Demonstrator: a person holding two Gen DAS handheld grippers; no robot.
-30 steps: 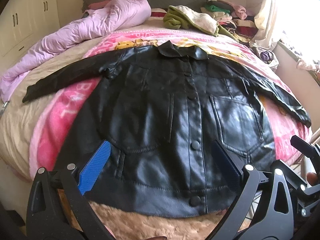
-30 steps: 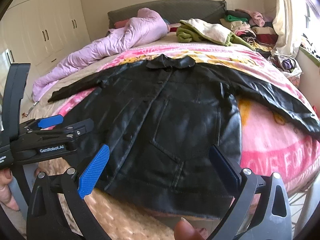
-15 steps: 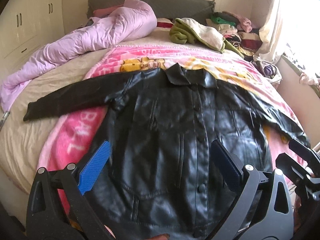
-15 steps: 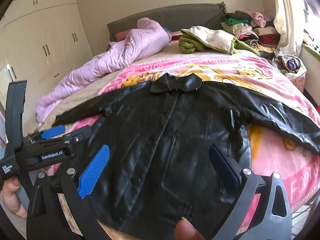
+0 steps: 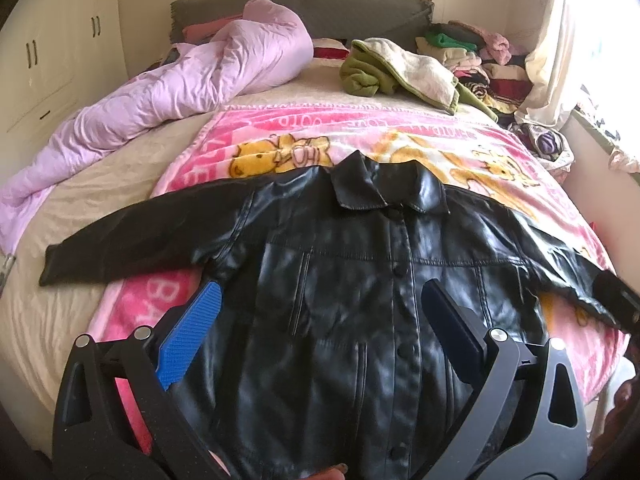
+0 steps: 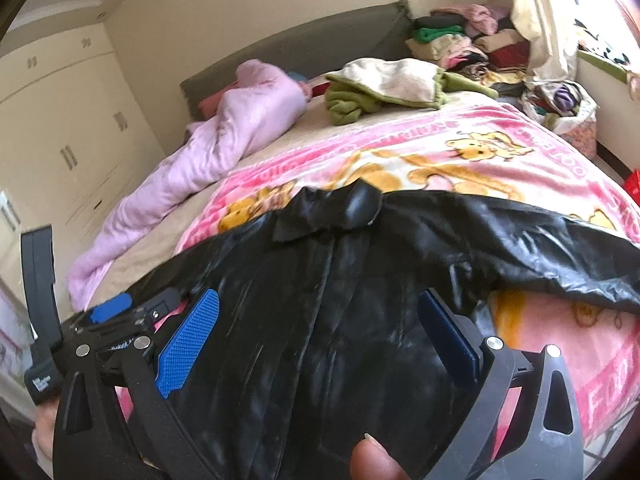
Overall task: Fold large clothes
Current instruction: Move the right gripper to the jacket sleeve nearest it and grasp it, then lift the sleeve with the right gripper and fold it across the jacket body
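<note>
The bed carries a pink blanket with a black jacket spread flat on it, buttoned, sleeves out to both sides. Our left gripper hangs over its front, fingers spread wide, holding nothing; our right gripper likewise (collar ahead of both).

The bed carries a pink cartoon blanket, a lilac duvet, a green-and-cream garment and the black jacket.
</note>
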